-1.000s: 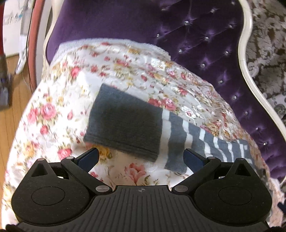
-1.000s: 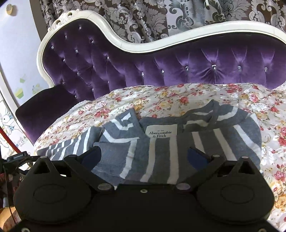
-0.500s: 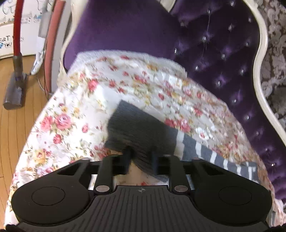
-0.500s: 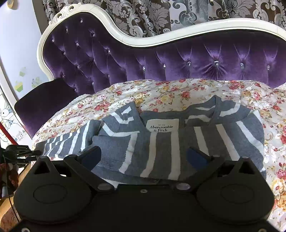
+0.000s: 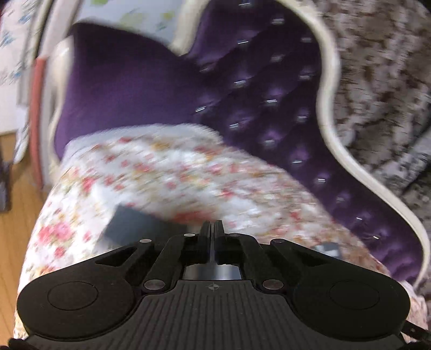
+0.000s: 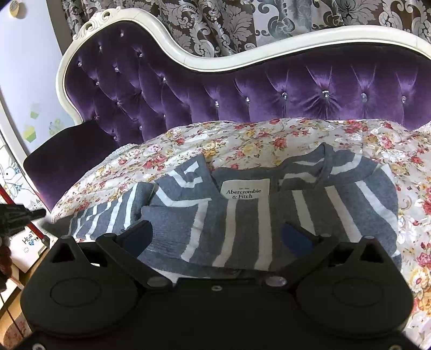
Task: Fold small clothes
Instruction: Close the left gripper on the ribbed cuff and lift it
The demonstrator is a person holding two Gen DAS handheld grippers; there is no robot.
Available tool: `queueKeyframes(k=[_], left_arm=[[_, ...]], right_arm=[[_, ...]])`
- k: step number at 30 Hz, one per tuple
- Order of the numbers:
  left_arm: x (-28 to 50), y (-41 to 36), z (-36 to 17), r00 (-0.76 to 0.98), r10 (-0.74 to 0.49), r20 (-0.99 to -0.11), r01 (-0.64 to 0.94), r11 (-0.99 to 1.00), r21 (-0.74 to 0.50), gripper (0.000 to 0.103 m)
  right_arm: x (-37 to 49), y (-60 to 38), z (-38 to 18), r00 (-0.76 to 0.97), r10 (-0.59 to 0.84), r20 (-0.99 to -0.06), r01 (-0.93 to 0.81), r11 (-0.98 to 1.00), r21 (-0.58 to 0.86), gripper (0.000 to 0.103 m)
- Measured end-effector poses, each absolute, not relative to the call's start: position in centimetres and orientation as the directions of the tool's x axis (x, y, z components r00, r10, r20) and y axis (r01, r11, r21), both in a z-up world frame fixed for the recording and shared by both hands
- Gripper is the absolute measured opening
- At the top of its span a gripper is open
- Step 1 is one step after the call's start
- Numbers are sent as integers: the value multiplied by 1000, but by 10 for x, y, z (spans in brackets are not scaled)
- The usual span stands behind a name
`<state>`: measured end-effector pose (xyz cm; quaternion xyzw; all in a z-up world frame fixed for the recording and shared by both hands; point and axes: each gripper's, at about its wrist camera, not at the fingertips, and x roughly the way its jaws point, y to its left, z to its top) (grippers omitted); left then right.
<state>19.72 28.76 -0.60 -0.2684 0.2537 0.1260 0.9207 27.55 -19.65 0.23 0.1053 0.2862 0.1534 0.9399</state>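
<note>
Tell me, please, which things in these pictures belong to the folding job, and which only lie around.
For the job:
- striped grey top, spread on the sofa
- its dark cuff, beside the closed left gripper
- right gripper, open over the top

Only around:
- floral cover
- purple sofa
- patterned curtain
- wooden floor

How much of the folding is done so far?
Not much yet. The striped sweater lies mostly spread on the flowery blanket, label up, with one sleeve stretched out sideways. The left gripper looks shut on the sleeve's dark cuff, though that view is blurry. The right gripper hovers open over the sweater. Both sleeves and the body are left to fold.
</note>
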Motion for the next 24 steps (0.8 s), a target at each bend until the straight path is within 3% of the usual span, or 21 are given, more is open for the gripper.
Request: queueKeyframes(k=[5,6,7,8,9,10,17,24], left_arm=[[212,260,20,854,53,-518,-306,856,-417,5],[212,259,19,853,49,-519,-304,855,-419,11],[212,259,16,848,52,-528,-311,855,-416,31],[210,261,11,842,63,-536,-327,849,-415,43],[206,266,4,839,70,-540,-342,839,-422,62],[201,271,-3,836,71,-545,-357,824,-440,68],[175,316,-58,772,80,-631,-503,683,-529,70],[174,334,-98,753,39,-657,-549,587,-595,70]], right_arm=[[275,-202,3,789,352,-503,-218,927,307,102],[274,-203,4,791,351,-502,-217,927,306,102],[273,-203,5,792,351,-499,-218,926,307,102],[273,-204,6,794,352,-496,-217,926,309,102],[272,-205,6,795,353,-493,-218,925,312,102],[272,-205,7,795,354,-492,-218,924,314,102],[274,-200,5,791,354,-500,-221,926,307,102],[274,-189,2,779,361,-513,-248,928,278,102]])
